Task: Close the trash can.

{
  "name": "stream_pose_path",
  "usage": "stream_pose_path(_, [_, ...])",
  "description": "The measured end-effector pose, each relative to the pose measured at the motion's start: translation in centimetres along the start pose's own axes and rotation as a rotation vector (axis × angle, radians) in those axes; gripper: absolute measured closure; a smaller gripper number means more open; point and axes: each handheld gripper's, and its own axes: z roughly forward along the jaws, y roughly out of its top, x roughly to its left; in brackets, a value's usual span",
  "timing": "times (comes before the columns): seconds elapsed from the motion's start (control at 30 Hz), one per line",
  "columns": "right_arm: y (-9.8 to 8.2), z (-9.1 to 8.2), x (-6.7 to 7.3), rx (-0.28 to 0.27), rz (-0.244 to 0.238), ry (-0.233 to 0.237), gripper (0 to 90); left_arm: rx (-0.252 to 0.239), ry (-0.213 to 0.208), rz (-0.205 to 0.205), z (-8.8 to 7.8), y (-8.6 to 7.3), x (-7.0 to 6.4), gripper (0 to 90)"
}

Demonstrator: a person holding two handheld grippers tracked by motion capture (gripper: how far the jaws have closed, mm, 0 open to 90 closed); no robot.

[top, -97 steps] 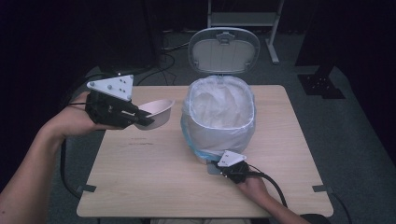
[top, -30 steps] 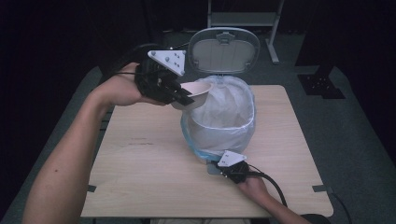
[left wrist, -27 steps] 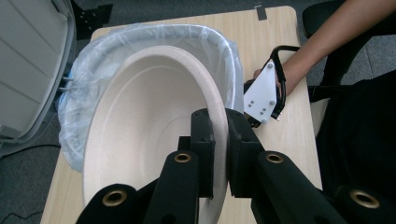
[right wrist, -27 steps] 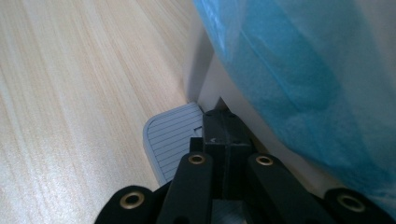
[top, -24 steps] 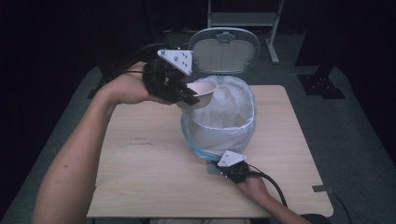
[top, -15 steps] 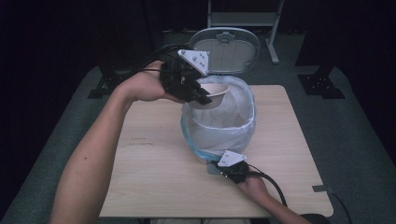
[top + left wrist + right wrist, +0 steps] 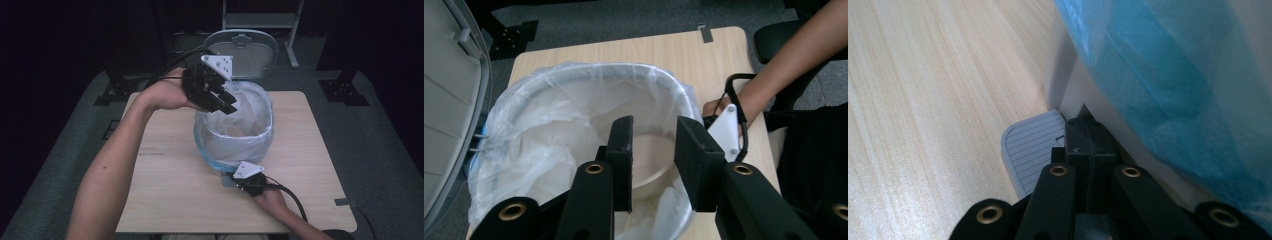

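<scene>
The right gripper (image 7: 239, 178), jaws pressed together, bears down on the grey ribbed pedal (image 7: 1030, 145) to prop the lid up, so the left gripper (image 7: 651, 155), whose jaws have just opened (nothing between them), has let the beige bowl (image 7: 651, 162) lie inside the white bag-lined bin (image 7: 235, 142).

A white bin (image 7: 235, 145) wears a clear bag (image 7: 544, 125) with blue plastic (image 7: 1168, 70) below its rim. The bowl (image 7: 651, 162) inside is beige, the table (image 7: 165, 180) pale wood-grained, and the ribbed pedal (image 7: 1030, 145) grey.
</scene>
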Motion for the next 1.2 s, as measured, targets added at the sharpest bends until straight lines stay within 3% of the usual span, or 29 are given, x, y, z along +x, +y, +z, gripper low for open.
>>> stream_pose_path(0.07, [0.0,0.0,0.0,0.0,0.001,0.0,90.0,-0.02,-0.007,-0.01,-0.5,-0.7,-0.4,66.5])
stream_pose_path(0.23, [0.0,0.0,0.0,0.002,0.007,-0.002,90.0,-0.008,-0.031,-0.041,-1.1,-3.1,-1.3,62.4])
stream_pose_path(0.57, [0.1,0.0,0.0,0.005,0.005,-0.002,90.0,-0.058,-0.01,-0.081,-2.5,-7.7,-2.9,58.6])
stream_pose_path(0.7, [0.2,-0.1,-0.1,0.021,0.026,0.003,89.7,-0.09,0.01,-0.087,-2.9,-9.3,-3.8,54.7])
stream_pose_path(0.73, [0.4,-0.5,-0.2,0.043,0.035,0.0,86.9,-0.097,0.01,-0.086,-3.0,-9.5,-4.0,54.2])
stream_pose_path(0.77, [0.4,-0.8,-0.1,0.036,0.033,0.0,75.8,-0.106,0.011,-0.082,-3.2,-9.9,-4.3,53.9])
stream_pose_path(0.83, [0.0,-2.5,0.4,-0.013,0.023,-0.013,73.4,-0.126,0.006,-0.092,-3.4,-10.8,-4.8,53.3])
stream_pose_path(0.9, [-0.5,-4.8,0.4,-0.057,0.053,0.008,68.9,-0.133,0.011,-0.101,-3.6,-11.9,-5.1,52.1])
stream_pose_path(1.1, [-2.9,-9.5,-1.0,-0.067,0.113,0.015,60.7,-0.196,0.038,-0.155,-3.2,-15.7,-6.2,49.8])
stream_pose_path(1.2, [-4.0,-10.9,-2.3,-0.065,0.171,0.002,58.4,-0.182,0.063,-0.171,-2.3,-17.6,-7.0,46.6])
